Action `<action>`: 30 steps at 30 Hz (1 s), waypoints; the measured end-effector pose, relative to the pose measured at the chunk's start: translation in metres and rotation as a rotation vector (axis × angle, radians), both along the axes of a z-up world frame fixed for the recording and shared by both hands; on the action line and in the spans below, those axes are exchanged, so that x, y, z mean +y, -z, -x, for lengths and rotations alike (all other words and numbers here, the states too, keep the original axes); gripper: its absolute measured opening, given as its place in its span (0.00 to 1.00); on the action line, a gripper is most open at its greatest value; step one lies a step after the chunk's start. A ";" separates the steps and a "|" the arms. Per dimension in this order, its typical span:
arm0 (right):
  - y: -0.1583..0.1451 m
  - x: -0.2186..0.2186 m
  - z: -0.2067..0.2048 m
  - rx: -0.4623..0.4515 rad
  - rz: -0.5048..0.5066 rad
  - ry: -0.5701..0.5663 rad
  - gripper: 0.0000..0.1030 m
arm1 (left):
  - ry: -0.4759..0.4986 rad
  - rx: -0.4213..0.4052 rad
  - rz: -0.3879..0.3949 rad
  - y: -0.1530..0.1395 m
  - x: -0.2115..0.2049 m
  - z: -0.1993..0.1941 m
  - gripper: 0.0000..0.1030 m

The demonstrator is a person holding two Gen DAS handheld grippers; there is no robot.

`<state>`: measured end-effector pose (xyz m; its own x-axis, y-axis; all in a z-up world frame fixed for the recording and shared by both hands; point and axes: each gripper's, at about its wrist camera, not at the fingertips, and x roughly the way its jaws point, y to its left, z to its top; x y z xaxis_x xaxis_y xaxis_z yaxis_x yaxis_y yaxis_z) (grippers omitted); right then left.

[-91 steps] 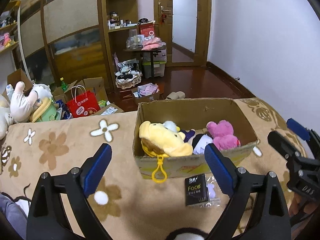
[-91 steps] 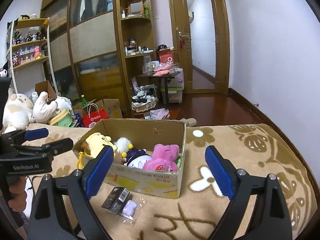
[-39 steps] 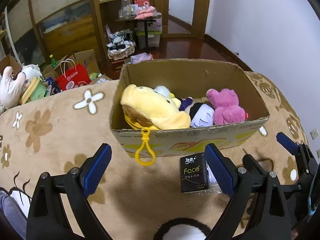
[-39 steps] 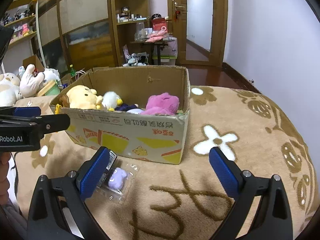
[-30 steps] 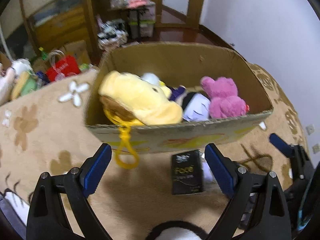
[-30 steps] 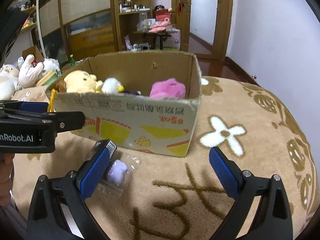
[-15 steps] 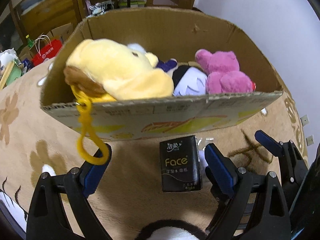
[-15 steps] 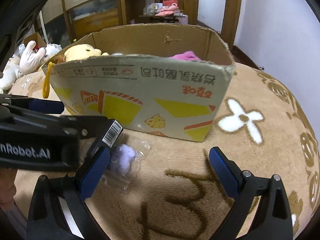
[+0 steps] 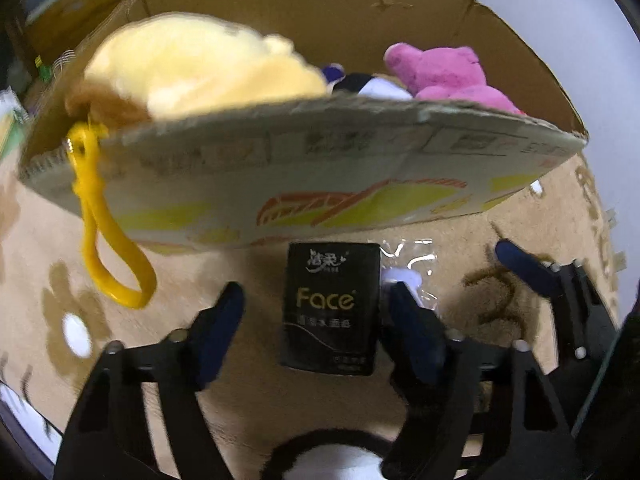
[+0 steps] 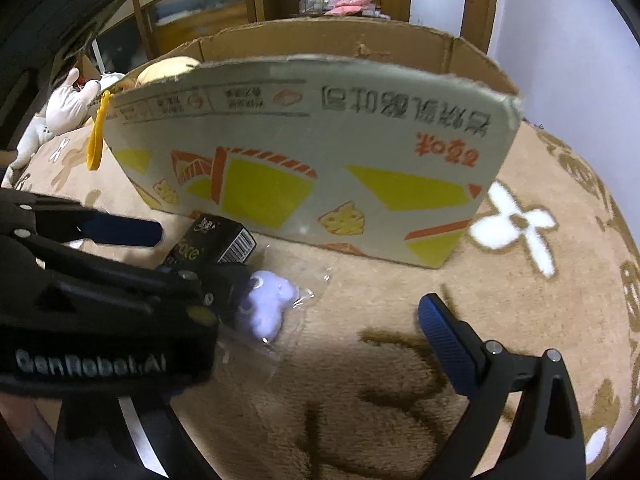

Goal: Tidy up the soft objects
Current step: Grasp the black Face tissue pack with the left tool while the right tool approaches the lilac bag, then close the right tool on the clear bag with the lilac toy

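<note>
Two blue pads of the left gripper [image 9: 316, 320] bracket the black tissue pack [image 9: 331, 306] lying on the blanket [image 9: 248, 392] just in front of the cardboard box [image 9: 320, 176] — spread apart, right pad touching or nearly, left w/ a gap. Close squarely on the pack's long sides, keeping clear of the bagged purple toy [image 10: 267, 307] beside it. Right gripper [image 10: 320, 320] hangs unclenched nearby — its left finger is hidden behind the other tool.

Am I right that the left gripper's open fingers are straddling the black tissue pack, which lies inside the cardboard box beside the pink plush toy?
Not quite. The left gripper does straddle the black tissue pack with open fingers, but the left wrist view shows the pack lying on the tan flower-patterned blanket in front of the cardboard box, not inside it. The pink plush toy is in the box.
</note>
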<state>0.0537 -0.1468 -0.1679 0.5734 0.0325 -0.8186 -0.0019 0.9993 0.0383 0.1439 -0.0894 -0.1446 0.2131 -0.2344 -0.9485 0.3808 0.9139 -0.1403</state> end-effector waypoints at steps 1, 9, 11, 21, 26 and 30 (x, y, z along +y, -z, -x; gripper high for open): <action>0.001 0.002 0.000 0.003 0.000 -0.004 1.00 | -0.005 0.022 0.013 0.002 0.001 -0.001 0.56; 0.009 0.014 0.002 0.001 0.002 -0.023 1.00 | -0.027 0.024 -0.007 0.002 0.003 -0.003 0.46; 0.011 0.013 0.000 0.005 -0.026 -0.008 1.00 | -0.034 0.017 -0.015 0.000 0.003 -0.005 0.46; 0.010 0.000 -0.004 0.006 -0.056 0.009 1.00 | -0.073 0.050 0.022 -0.003 0.023 -0.019 0.46; 0.010 0.003 -0.007 0.008 -0.041 0.005 1.00 | -0.068 0.076 0.020 0.007 0.032 -0.020 0.46; 0.012 0.011 -0.010 0.006 -0.035 -0.001 1.00 | -0.067 0.084 0.014 0.017 0.029 -0.025 0.46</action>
